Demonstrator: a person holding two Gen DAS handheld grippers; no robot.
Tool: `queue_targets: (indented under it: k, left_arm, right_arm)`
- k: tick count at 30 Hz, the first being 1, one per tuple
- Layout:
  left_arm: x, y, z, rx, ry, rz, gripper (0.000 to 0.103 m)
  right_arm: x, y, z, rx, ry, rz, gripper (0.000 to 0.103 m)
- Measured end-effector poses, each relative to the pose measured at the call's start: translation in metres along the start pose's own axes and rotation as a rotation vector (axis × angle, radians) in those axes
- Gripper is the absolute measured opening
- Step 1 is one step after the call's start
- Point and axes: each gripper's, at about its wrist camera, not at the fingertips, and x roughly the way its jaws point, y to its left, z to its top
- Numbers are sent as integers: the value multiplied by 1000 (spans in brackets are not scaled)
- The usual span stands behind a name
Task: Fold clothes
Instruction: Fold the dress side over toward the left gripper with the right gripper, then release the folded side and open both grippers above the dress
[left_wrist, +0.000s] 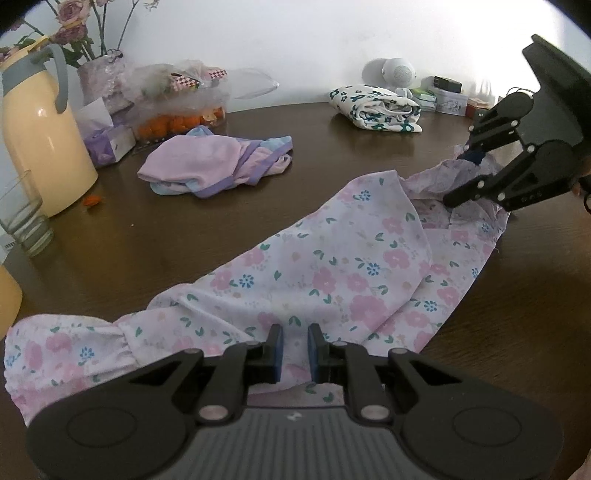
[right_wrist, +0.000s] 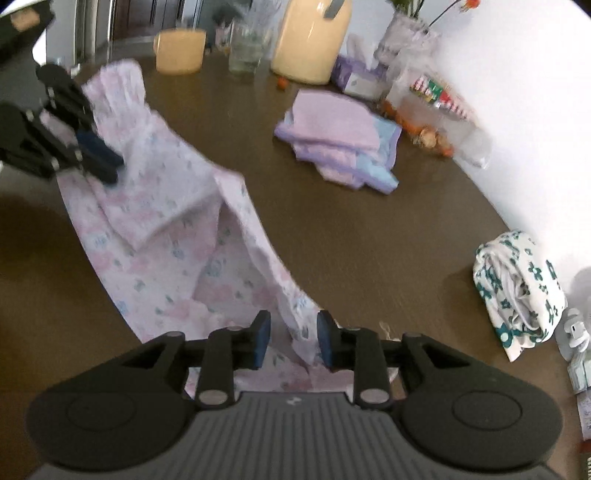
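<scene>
A white garment with pink and blue flowers (left_wrist: 332, 266) lies stretched across the dark brown table (left_wrist: 166, 236). My left gripper (left_wrist: 295, 332) is shut on a fold of it near the elastic cuff end, with cloth pinched between the blue pads. In the right wrist view the same garment (right_wrist: 159, 221) rises in a ridge into my right gripper (right_wrist: 293, 325), whose pads close on that fold. From the left wrist view the right gripper (left_wrist: 460, 175) sits at the garment's far end. The left gripper (right_wrist: 112, 168) shows at the opposite end in the blurred right wrist view.
A crumpled lilac and blue garment (left_wrist: 214, 166) lies mid-table. A folded white garment with teal flowers (left_wrist: 376, 107) rests near the wall. A cream jug (left_wrist: 40, 140), a glass (left_wrist: 22, 218), a tissue box (left_wrist: 107, 142) and bagged oranges (left_wrist: 177, 118) crowd the left.
</scene>
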Motion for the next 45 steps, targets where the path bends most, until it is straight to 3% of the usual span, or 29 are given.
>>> queue_targets:
  k: [2,5,10,13,14,17,18,20,24,26,31,35,37,39,40,42,43,45]
  left_arm:
    - [-1,0,0,1,4,2,13]
    - [-2,3,-3,-15,10,2,12]
    - [-6,5,-5,-31,8,1,12]
    - [-13,6,1,-36,-24,-19,12]
    - [-17,6,6,-32,-49,-32,12]
    - [-24,-1,19,7,-86,-62,13]
    - [-26,-5,21,32,-85,-66,14]
    - [-28,-10,21,71,-74,-65,20]
    - [-37,-9,4,88,-35,-31,29]
    - [-46,-3,-7,72,-24,13,33]
    - [-73,23,-31,6,-48,113,38]
    - [-75,31,-40,65,-31,144,38]
    - [-68,30,-41,115,-6,146,38]
    - [-57,27,-42,158,16,168,38]
    - [-52,26,-41,180,27,183,35]
    - [-46,23,-42,217,38,205,16]
    - [-44,23,-42,232,43,211,2]
    - [-46,21,-43,258,42,231,2]
  right_arm:
    - [7,-1,1,-31,36,-33,3]
    - [10,-6,7,-106,25,-131,3]
    - [16,-1,9,-154,21,-163,3]
    - [16,10,1,-168,19,-140,5]
    - [12,11,-2,-158,13,-136,9]
    - [-7,7,-5,-80,-38,-122,41]
    - [-14,5,-5,-49,-58,-115,42]
    - [-34,3,-1,33,-125,-60,42]
    - [-57,15,18,108,-225,146,42]
    - [-48,28,28,114,-214,231,42]
    - [0,42,40,210,-136,319,42]
    - [17,45,40,309,-141,351,42]
    - [21,46,38,346,-137,380,37]
    - [22,47,36,368,-126,394,14]
    - [23,47,36,381,-115,407,10]
    - [24,46,37,403,-106,427,3]
    - [22,45,37,410,-106,437,2]
    - [16,42,37,422,-109,463,2]
